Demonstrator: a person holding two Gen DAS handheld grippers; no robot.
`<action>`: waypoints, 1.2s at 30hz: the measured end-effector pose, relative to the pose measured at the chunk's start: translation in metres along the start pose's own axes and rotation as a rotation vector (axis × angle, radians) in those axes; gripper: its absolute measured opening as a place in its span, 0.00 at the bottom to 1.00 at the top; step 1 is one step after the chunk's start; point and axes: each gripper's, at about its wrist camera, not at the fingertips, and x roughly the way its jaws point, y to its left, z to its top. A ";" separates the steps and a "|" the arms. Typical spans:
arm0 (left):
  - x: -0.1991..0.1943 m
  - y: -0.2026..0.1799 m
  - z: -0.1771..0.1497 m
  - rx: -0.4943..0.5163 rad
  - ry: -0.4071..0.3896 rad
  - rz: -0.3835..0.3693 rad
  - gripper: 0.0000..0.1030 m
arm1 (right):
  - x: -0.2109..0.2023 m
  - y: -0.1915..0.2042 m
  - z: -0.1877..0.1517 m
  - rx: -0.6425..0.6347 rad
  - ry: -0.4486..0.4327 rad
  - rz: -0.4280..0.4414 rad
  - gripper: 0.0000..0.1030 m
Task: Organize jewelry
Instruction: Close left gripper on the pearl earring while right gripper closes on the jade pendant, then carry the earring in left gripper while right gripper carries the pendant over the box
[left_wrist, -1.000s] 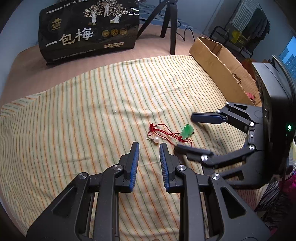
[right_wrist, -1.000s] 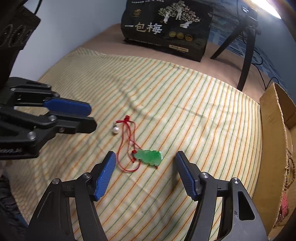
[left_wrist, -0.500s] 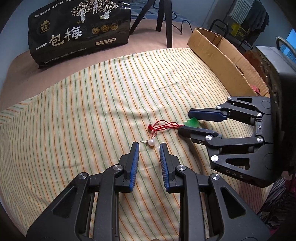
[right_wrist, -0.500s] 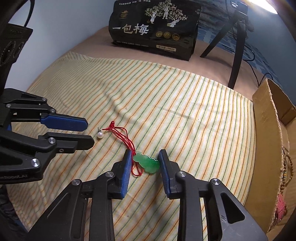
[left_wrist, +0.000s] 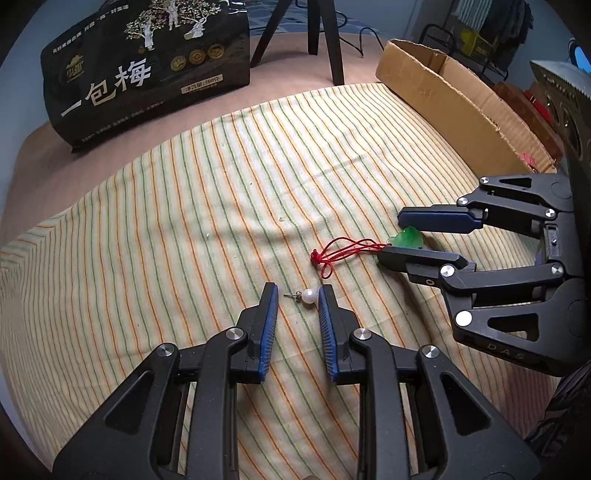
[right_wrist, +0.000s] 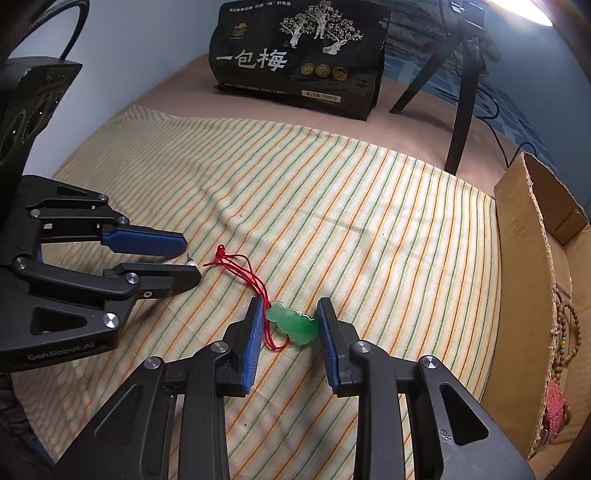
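A green jade pendant (right_wrist: 293, 324) on a red cord (right_wrist: 240, 267) lies on the striped cloth (right_wrist: 332, 206). My right gripper (right_wrist: 290, 310) has its fingers on both sides of the pendant, the jaws narrow and touching its ends. A pearl stud earring (left_wrist: 308, 295) lies on the cloth between the tips of my left gripper (left_wrist: 295, 295), whose jaws are narrowly open; the pearl touches the right finger. The pendant (left_wrist: 408, 238) and right gripper (left_wrist: 413, 236) also show in the left wrist view.
An open cardboard box (left_wrist: 454, 96) stands along the right of the cloth, with beads (right_wrist: 567, 328) inside. A black bag with Chinese writing (left_wrist: 147, 66) and a tripod (left_wrist: 321, 33) stand at the back.
My left gripper has moved forward so the pearl earring sits between its tips. My right gripper, wide open a second ago, has narrowed around the green pendant.
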 end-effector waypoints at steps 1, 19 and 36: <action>0.001 0.000 0.001 0.001 -0.002 0.002 0.22 | 0.000 0.000 0.000 0.000 0.000 0.000 0.26; -0.025 0.000 -0.002 -0.033 -0.064 0.020 0.15 | -0.025 -0.005 0.000 0.018 -0.051 0.007 0.26; -0.072 -0.031 0.024 -0.029 -0.200 -0.032 0.15 | -0.108 -0.036 0.006 0.110 -0.231 0.012 0.26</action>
